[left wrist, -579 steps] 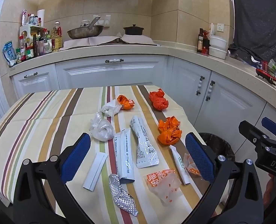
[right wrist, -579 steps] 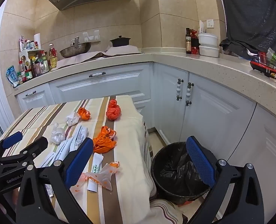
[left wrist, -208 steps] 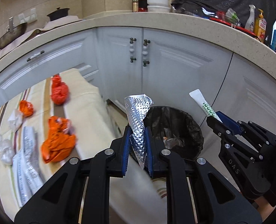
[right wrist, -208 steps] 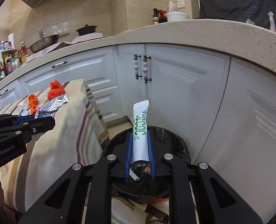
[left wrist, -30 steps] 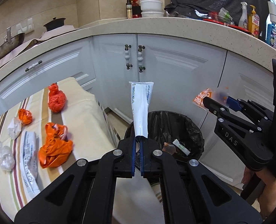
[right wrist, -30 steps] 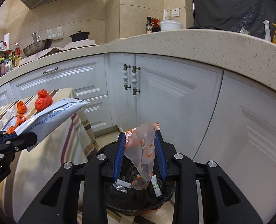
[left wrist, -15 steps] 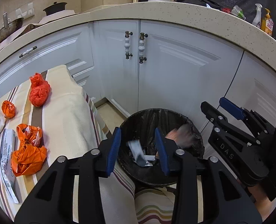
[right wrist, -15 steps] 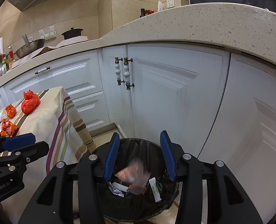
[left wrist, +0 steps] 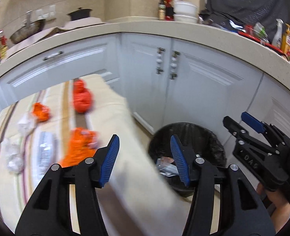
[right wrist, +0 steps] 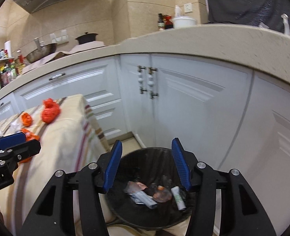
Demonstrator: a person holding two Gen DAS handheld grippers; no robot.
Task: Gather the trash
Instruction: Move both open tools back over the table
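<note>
A black-lined trash bin (right wrist: 160,157) stands on the floor by the white cabinets and holds several wrappers (right wrist: 145,196). It also shows in the left wrist view (left wrist: 199,135). My right gripper (right wrist: 146,164) is open and empty above the bin. My left gripper (left wrist: 145,160) is open and empty, over the table's edge next to the bin. On the striped tablecloth (left wrist: 113,106) lie orange bags (left wrist: 82,100) (left wrist: 79,143), a white printed packet (left wrist: 43,149) and clear plastic scraps (left wrist: 12,157). The orange bags also show in the right wrist view (right wrist: 50,113).
White cabinets (right wrist: 194,108) with paired handles stand behind the bin under a beige counter (right wrist: 223,45). The right gripper shows at the right of the left wrist view (left wrist: 249,125). The left gripper shows at the left of the right wrist view (right wrist: 13,143). Bottles and pans stand on the counter.
Both grippers let go of their wrappers, which fell into the bin. Both jaws now stand wider. The left gripper has swung back left toward the table.
</note>
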